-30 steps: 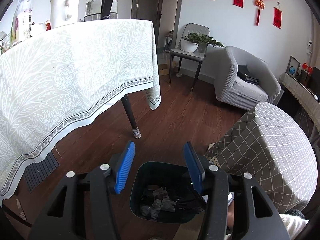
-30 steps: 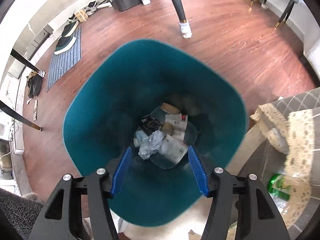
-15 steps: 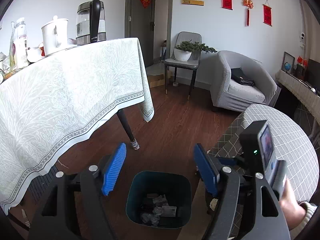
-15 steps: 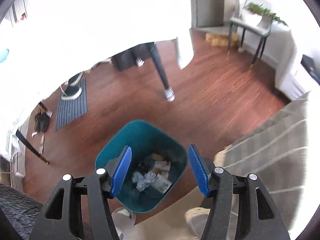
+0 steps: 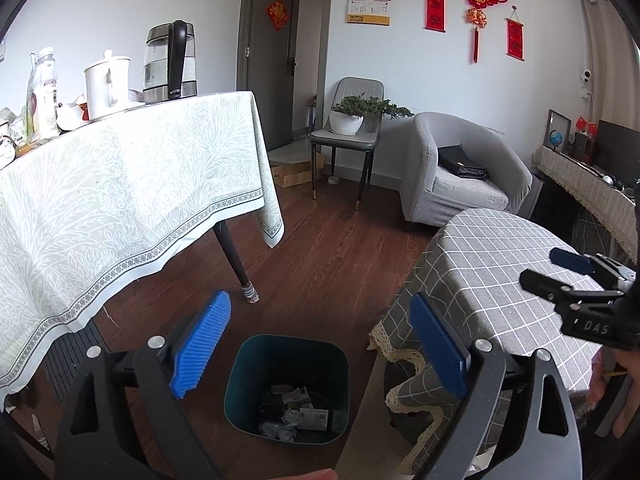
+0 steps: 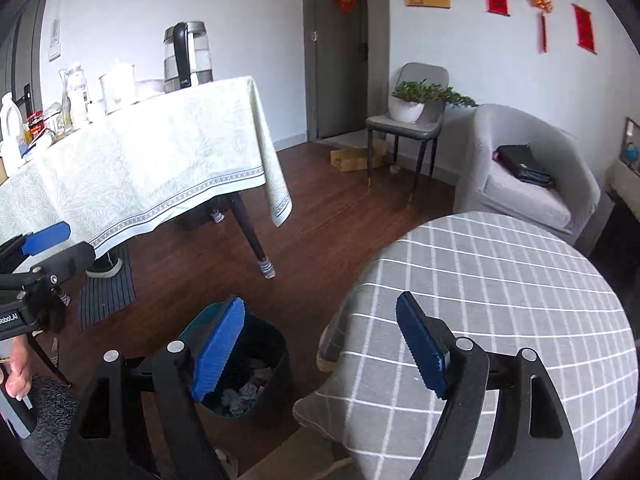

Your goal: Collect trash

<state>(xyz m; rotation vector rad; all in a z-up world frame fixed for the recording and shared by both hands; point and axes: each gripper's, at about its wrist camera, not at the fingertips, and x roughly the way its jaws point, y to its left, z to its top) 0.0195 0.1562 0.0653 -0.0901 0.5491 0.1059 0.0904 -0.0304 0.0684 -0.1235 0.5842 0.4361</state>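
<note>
The dark green bin (image 5: 286, 388) sits on the floor beside the round checked table (image 5: 508, 280), with what looks like crumpled paper (image 5: 294, 410) inside. The left gripper (image 5: 320, 344) and right gripper (image 6: 320, 346) are both wide open, holding nothing.

Below your left gripper (image 5: 320, 344), whose jaws stand wide apart with nothing between them, the trash bin (image 5: 286, 360) mouth lies open. The round checked table (image 5: 500, 280) crowds the right jaw, its lace hem just beside the bin. To the left jaw's side hangs the long tablecloth (image 5: 120, 200) (a table leg (image 5: 236, 260) stands ahead); bare floor (image 5: 332, 260) runs between them.
</note>
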